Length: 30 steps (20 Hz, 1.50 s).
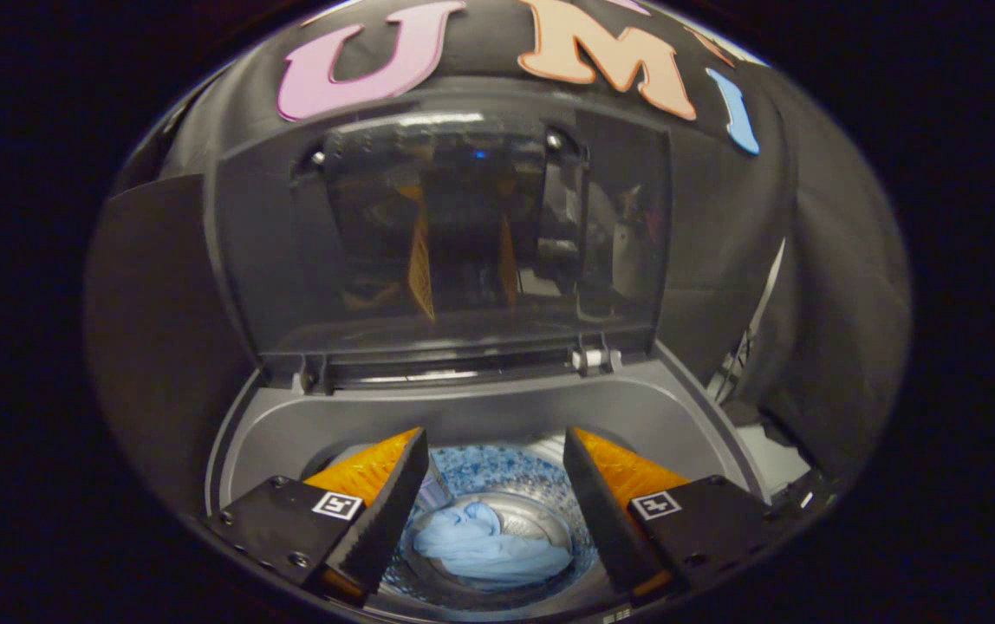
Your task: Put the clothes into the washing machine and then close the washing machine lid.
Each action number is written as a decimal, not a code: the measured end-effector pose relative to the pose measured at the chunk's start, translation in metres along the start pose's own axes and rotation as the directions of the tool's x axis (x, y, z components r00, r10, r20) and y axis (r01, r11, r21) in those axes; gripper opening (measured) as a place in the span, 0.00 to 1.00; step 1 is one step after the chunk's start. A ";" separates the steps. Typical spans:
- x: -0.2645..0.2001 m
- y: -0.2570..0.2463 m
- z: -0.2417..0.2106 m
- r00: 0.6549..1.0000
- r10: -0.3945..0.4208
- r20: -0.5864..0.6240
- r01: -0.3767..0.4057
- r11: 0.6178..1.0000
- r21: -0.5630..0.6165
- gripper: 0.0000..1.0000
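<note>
A light blue garment [487, 546] lies crumpled at the bottom of the washing machine drum [506, 472], below and between my fingers. My gripper [495, 451] hangs open over the drum's mouth with nothing between its fingers. The machine's dark glass lid [463, 234] stands raised upright beyond the fingers, hinged at the back of the grey top rim [480, 412].
Black cloth walls the booth behind and to both sides of the machine. A gap in the cloth at the right [757, 347] lets in some light. The lid's glass reflects the gripper.
</note>
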State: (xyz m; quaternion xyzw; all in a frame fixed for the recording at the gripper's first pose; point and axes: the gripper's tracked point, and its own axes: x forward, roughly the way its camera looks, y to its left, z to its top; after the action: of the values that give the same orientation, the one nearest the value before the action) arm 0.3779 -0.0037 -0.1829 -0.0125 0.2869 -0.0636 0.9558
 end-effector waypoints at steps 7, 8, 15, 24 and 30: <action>-0.029 -0.003 0.089 0.986 0.019 0.168 -0.022 1.000 0.016 0.97; -0.036 0.000 0.110 0.980 0.030 0.197 -0.034 0.999 0.015 0.97; -0.080 0.016 0.250 0.917 0.034 0.398 -0.060 0.997 0.053 0.97; -0.094 0.046 0.352 0.852 0.054 0.521 -0.079 0.997 0.024 0.96; -0.048 0.064 0.347 0.863 0.054 0.502 -0.058 0.998 -0.008 0.96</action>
State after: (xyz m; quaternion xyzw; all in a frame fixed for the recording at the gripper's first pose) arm 0.5360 0.0620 0.1291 -0.0167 0.0283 -0.0314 0.9990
